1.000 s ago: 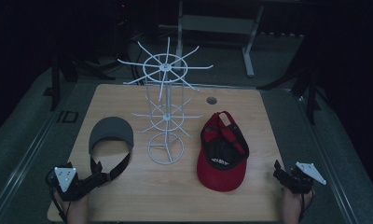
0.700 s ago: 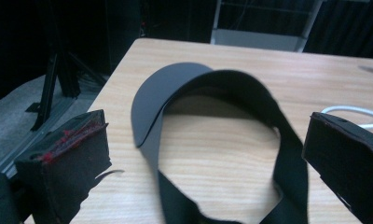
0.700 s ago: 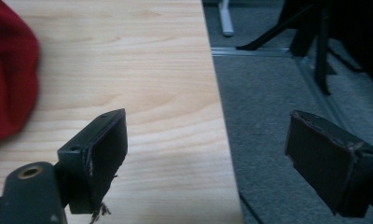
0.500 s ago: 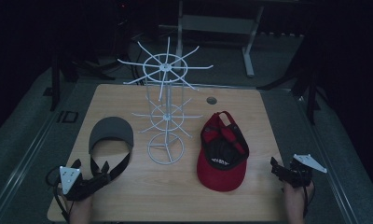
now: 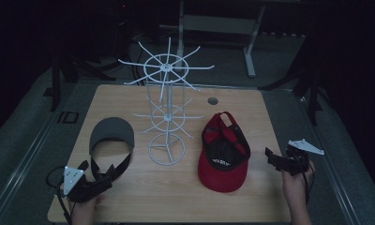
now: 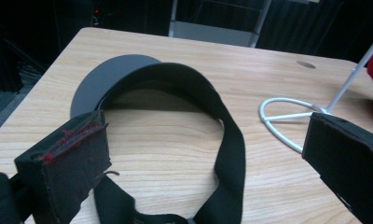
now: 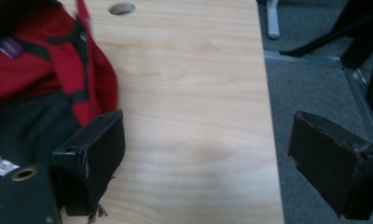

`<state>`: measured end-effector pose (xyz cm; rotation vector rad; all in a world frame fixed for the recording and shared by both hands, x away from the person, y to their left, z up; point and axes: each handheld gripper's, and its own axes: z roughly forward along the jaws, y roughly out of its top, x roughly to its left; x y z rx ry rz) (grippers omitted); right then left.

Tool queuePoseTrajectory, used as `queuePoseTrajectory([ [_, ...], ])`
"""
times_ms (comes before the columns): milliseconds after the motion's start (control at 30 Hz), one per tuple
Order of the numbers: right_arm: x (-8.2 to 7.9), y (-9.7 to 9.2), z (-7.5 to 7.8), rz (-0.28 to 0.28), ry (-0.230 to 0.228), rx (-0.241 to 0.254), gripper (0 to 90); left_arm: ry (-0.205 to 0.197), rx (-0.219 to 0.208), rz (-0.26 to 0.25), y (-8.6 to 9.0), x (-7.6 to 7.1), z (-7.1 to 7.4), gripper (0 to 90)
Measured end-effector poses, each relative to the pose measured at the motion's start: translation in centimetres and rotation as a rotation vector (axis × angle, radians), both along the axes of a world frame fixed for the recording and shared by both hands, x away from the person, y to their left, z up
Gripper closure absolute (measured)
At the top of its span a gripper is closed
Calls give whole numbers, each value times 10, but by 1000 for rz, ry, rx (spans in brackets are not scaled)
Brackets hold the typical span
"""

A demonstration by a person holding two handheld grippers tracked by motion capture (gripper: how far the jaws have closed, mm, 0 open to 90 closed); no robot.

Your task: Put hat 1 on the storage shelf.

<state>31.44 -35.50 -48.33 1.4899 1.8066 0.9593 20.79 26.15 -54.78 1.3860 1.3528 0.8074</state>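
While both jaws are spread wide, the left gripper (image 5: 97,174) is held over the grey visor (image 6: 175,116) strap; the white wire rack (image 5: 166,112) stands beyond-right. The right gripper (image 7: 208,163), empty, is flanked left by the red cap (image 5: 223,152).

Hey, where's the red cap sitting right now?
In the high view the red cap lies upside down on the table's right half, just right of the white wire rack, with the right gripper apart from it to its right.
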Motion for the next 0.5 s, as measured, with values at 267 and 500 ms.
queuePoseTrajectory([
  [267,16,21,16,103,1,0,138,-21,13,-63,-10,-2,2,11],
  [500,37,51,18,228,41,36,110,3,8,-125,-17,-1,1,11],
])
